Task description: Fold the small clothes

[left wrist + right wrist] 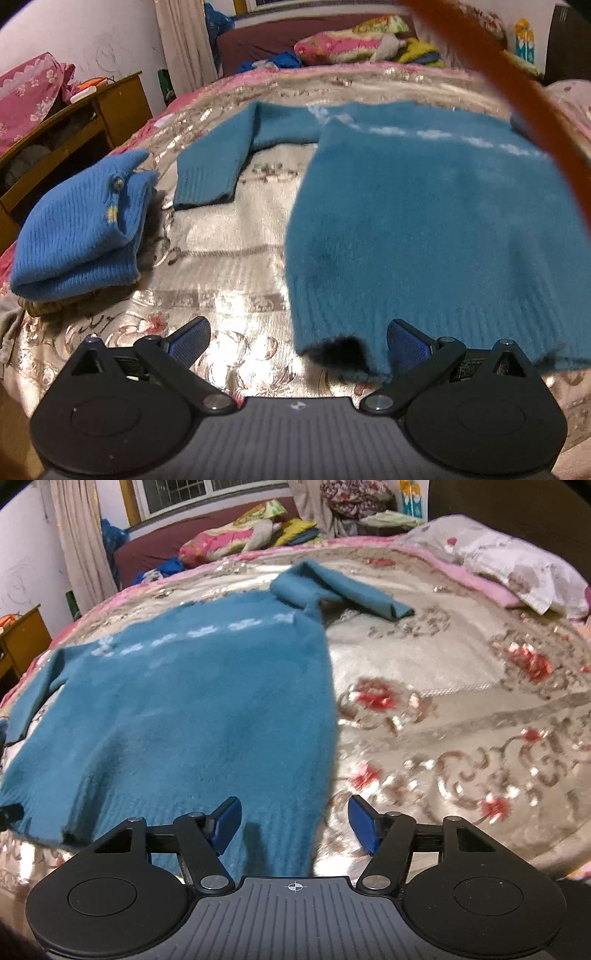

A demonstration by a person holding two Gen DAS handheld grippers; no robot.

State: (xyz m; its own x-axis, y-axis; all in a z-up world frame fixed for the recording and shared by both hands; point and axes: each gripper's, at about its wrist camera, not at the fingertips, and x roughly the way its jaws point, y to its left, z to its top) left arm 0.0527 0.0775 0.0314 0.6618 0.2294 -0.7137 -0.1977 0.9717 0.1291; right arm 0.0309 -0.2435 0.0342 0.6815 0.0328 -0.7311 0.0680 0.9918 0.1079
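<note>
Flowered bedspread (pixel 461 686) under teal sweater (pixel 192 709); folded blue knit (pixel 81 229) aside; both jaws apart.

Left tongs (pixel 297 341) gape at the teal sweater's (pixel 424 221) hem; folded blue knit (pixel 79 225) lies left.

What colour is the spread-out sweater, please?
Teal sweater with a pale chest band; right wrist view.

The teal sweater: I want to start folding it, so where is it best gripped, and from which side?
Probably by the ribbed hem corners of the teal sweater, coming from the near edge. It lies flat on the bedspread with the hem nearest both claws: the left claw already straddles its left corner, the right claw its right one.
</note>
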